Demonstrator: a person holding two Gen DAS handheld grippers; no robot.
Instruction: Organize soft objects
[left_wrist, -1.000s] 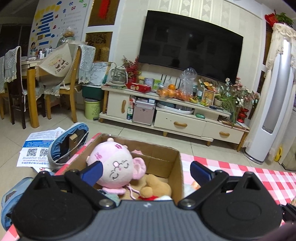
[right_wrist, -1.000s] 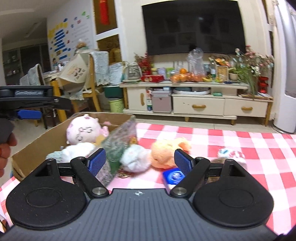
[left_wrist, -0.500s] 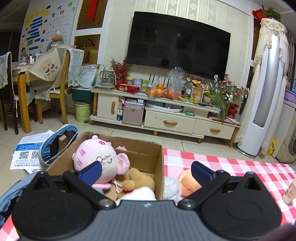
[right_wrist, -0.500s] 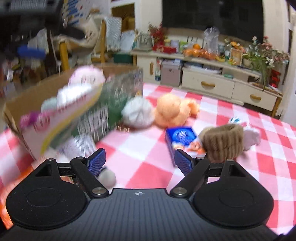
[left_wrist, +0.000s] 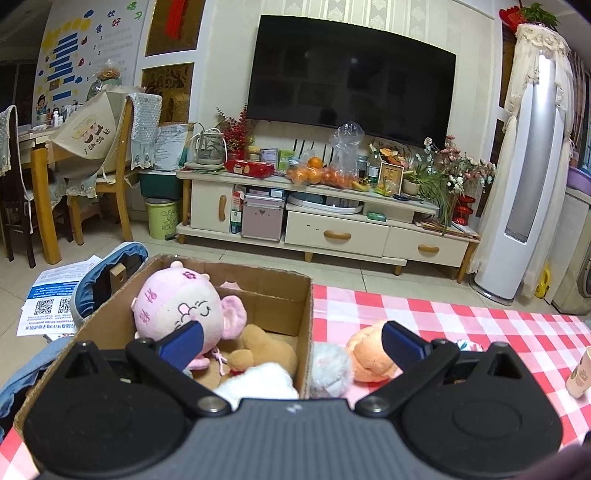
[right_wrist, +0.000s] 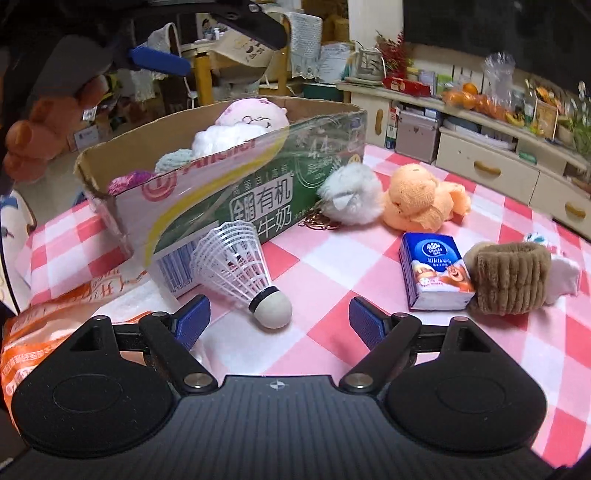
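Both tools empty: right gripper (right_wrist: 279, 319) jaws wide apart low over the checked cloth, left gripper (left_wrist: 291, 341) spread above the cardboard box (right_wrist: 236, 184) at upper left. Loose softies sit mid-frame right of the box: white fluffy ball (right_wrist: 351, 199) touching the orange plush (right_wrist: 417, 203), brown knit cuff (right_wrist: 511, 278) further right. I'd skip the shuttlecock (right_wrist: 243, 273) lying just ahead of the fingers, straddle the ball squarely, and squeeze lightly so it doesn't squirt out.

Matt brown cardboard box (right_wrist: 122, 147) with glossy printed film on its side. Fluffy plush on pink doll (left_wrist: 177, 306), white pom-pom (right_wrist: 351, 199), orange terry toy (right_wrist: 417, 199). Ribbed brown fleece cuff (right_wrist: 511, 278). Glossy plastic tissue pack (right_wrist: 434, 271). White plastic shuttlecock (right_wrist: 240, 269), matt cork tip. Checked cloth over counter (right_wrist: 480, 350). Matt black plastic gripper body, blue textured fingers (right_wrist: 364, 325).
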